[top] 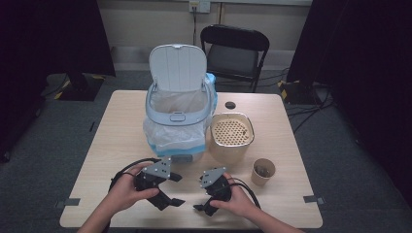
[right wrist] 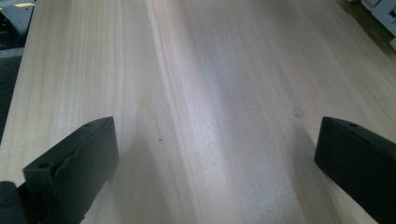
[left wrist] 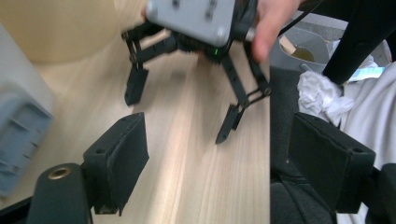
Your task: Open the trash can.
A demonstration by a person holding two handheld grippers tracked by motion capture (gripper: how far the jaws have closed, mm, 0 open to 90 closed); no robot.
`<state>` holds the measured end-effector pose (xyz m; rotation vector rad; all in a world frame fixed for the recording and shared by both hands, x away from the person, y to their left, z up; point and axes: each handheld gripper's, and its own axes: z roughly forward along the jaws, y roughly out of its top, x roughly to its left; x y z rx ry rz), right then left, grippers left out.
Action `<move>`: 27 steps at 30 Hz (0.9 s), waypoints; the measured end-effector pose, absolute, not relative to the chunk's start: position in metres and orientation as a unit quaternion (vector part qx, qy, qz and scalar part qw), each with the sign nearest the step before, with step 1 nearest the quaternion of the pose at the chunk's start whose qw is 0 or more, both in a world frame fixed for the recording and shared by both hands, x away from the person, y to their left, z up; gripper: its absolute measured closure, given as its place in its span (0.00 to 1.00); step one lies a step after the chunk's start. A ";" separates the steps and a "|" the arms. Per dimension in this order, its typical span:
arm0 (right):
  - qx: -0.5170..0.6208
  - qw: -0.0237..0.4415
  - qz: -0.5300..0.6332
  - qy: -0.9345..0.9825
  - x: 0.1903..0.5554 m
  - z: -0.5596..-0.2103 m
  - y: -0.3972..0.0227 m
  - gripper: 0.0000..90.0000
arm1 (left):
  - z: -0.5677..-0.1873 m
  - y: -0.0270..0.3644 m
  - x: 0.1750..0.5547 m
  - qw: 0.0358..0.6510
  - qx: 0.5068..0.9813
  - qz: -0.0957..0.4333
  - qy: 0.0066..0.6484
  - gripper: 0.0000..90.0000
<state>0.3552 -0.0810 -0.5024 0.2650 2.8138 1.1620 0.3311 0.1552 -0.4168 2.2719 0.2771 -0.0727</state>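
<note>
A pale wooden table (top: pixel 116 131) is standing in a dim room, bearing a lidded bin (top: pixel 177 116) lined with a white bag. The left gripper (top: pixel 177 190) is hovering near the front edge with its jaws spread wide and nothing between them, the bin sitting at its 12 o'clock. The right gripper (top: pixel 198 194) is facing it, just beside it at 3 o'clock, jaws likewise gaping empty over bare wood.
</note>
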 end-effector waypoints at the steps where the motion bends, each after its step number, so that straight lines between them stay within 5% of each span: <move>1: 0.087 0.042 0.380 0.920 0.355 -0.502 -0.081 0.00 | -0.417 0.155 0.331 0.413 0.904 -0.029 0.110 0.22; 21: 0.097 0.037 0.373 0.922 0.358 -0.501 -0.086 0.00 | -0.478 0.168 0.334 0.403 0.905 -0.018 0.137 0.22; 26: 0.102 0.040 0.371 0.922 0.362 -0.495 -0.095 0.19 | -0.485 0.171 0.334 0.385 0.914 0.003 0.126 0.22; 27: 0.107 0.040 0.369 0.923 0.362 -0.494 -0.097 0.15 | -0.486 0.170 0.333 0.393 0.910 0.001 0.134 0.22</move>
